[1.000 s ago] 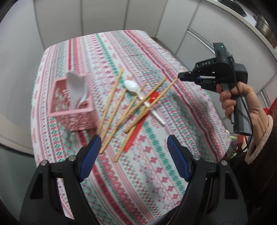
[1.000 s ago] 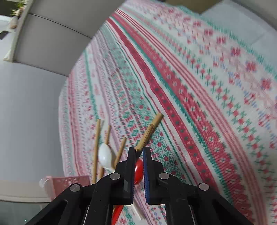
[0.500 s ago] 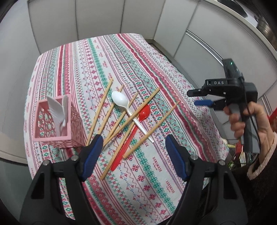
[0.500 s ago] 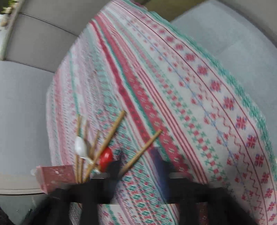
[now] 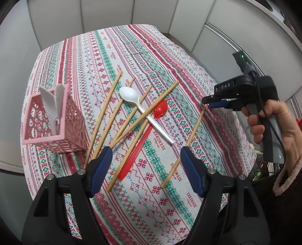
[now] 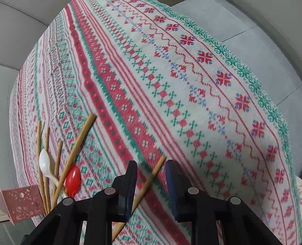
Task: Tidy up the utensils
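Observation:
Several wooden chopsticks (image 5: 105, 113) lie fanned on the patterned tablecloth (image 5: 160, 62), with a white plastic spoon (image 5: 132, 98) and a red plastic spoon (image 5: 160, 111) among them. One chopstick (image 5: 188, 139) lies apart to the right. A pink perforated holder (image 5: 62, 135) at the left holds white utensils. My left gripper (image 5: 146, 162) is open above the near ends. My right gripper (image 6: 151, 169) is open, its jaws on either side of the lone chopstick's (image 6: 151, 179) far end; it also shows in the left wrist view (image 5: 209, 101).
The table's right edge (image 6: 264, 90) drops to a grey floor. Grey cabinet panels (image 5: 105, 13) stand behind the table. The holder (image 6: 20, 203) shows at the lower left of the right wrist view.
My right gripper has opened and let go of the chopstick, which now lies apart to the right. My left gripper has pulled back and up a little.

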`<state>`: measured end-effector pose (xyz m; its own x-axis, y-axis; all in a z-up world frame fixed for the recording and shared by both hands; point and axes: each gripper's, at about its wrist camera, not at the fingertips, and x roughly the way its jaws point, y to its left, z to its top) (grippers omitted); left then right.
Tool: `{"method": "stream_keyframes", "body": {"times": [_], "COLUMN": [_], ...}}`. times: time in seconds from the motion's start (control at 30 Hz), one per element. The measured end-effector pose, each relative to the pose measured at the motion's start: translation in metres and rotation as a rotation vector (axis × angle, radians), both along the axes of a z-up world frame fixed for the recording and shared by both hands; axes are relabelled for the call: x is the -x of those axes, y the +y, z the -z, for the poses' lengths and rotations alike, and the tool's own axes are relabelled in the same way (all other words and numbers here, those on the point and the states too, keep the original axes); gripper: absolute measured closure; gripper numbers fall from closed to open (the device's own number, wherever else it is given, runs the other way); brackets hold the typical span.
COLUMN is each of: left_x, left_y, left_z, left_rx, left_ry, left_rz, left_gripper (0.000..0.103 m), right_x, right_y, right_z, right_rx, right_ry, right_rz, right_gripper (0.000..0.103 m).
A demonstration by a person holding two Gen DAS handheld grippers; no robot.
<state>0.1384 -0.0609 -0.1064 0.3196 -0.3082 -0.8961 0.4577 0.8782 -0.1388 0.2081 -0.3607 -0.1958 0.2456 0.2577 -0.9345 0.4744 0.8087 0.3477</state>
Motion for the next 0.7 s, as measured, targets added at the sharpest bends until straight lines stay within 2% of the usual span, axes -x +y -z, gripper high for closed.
{"method": "stream_keyframes", "body": {"times": [0.13, 0.17, 0.2, 0.23, 0.3, 0.37, 0.57, 0.7], "left_x": [-0.004, -0.006, -0.007, -0.008, -0.013, -0.018, -0.045, -0.066], "left_y": [-0.005, -0.007, -0.01, -0.013, -0.022, -0.032, -0.071, -0.105], "left_z": [-0.002, -0.002, -0.003, -0.004, -0.005, -0.005, 0.008, 0.024], "left_rx": [-0.002, 0.001, 0.005, 0.006, -0.005, -0.015, -0.095, -0.142], "left_ry": [-0.007, -0.008, -0.008, -0.009, -0.018, -0.023, -0.024, -0.007], "left_rz": [0.025, 0.032, 0.04, 0.047, 0.072, 0.098, 0.176, 0.261], "left_gripper": [0.029, 0.029, 0.03, 0.031, 0.036, 0.043, 0.076, 0.078], "right_x": [-0.001, -0.003, -0.006, -0.005, -0.005, -0.004, 0.002, 0.008], "right_y": [0.002, 0.006, 0.013, 0.02, 0.031, 0.035, 0.029, 0.012], "right_z": [0.009, 0.007, 0.007, 0.004, 0.003, 0.002, -0.003, -0.003], "right_rx": [-0.009, 0.015, 0.05, 0.095, 0.136, 0.134, 0.087, -0.003], "right_ry": [0.006, -0.01, -0.009, -0.016, -0.029, -0.042, -0.073, -0.075], "right_rz": [0.002, -0.003, -0.037, -0.064, -0.106, -0.128, -0.142, -0.114], "right_gripper": [0.075, 0.077, 0.082, 0.093, 0.097, 0.103, 0.103, 0.103]}}
